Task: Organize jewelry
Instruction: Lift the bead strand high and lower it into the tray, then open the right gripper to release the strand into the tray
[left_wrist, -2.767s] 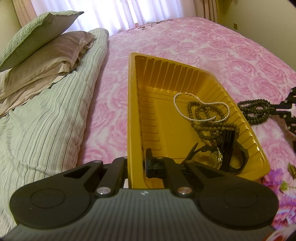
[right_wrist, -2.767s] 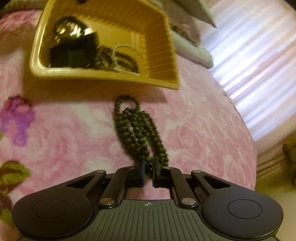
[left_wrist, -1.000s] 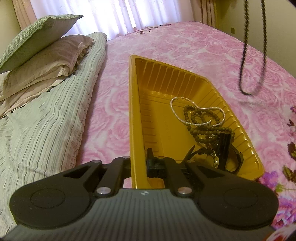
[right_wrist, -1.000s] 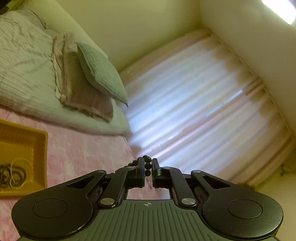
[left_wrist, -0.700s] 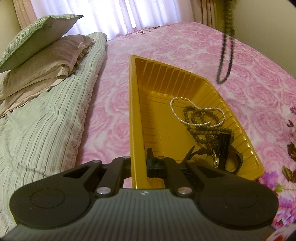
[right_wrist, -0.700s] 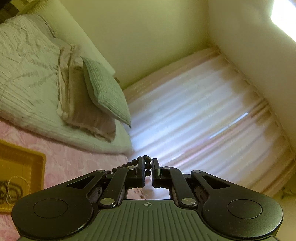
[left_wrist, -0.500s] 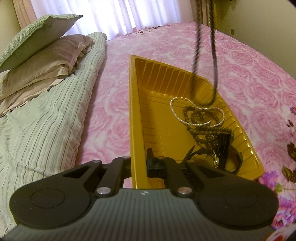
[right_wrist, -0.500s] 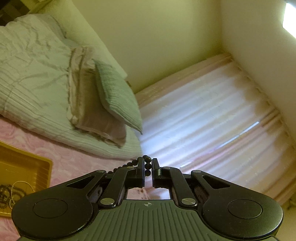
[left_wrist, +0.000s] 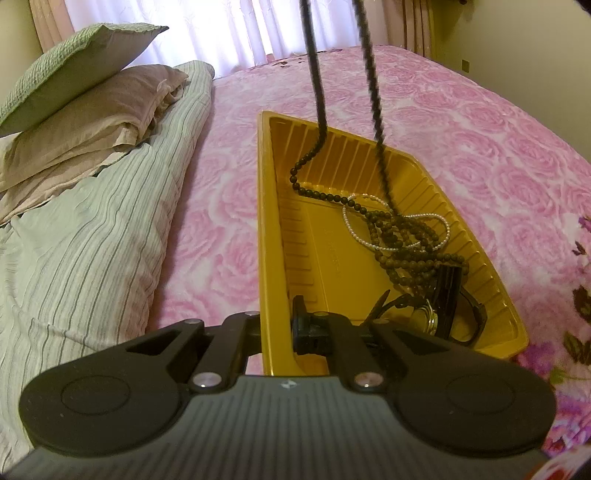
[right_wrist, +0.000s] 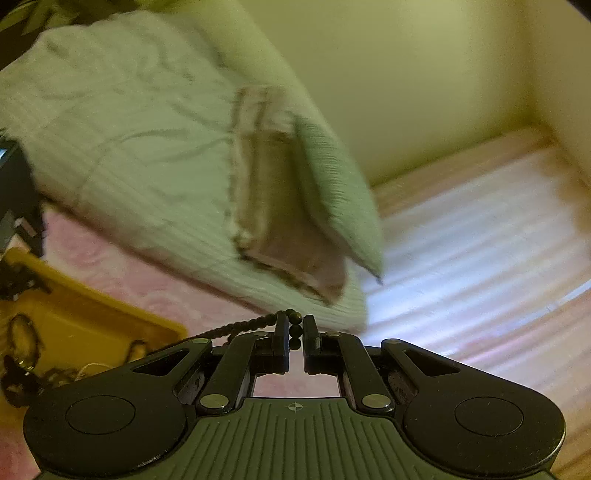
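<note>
Now my right tongs pinch the dark bead strand, hanging straight down below them into the yellow tray whose near wall my left tongs clamp.

Bead string: its two hanging strands are motion-blurred and run off the top edge above the yellow tray; what holds them there is out of that view.
Watch: partly hidden behind the left gripper at the tray's near end; its dial cannot be read.
Tray's near corner: covered by the left gripper's body.
Right wrist view: pillows beyond the tray are smeared; the tray's contents are too blurred to tell apart, and the tray is cut by the left edge.
</note>
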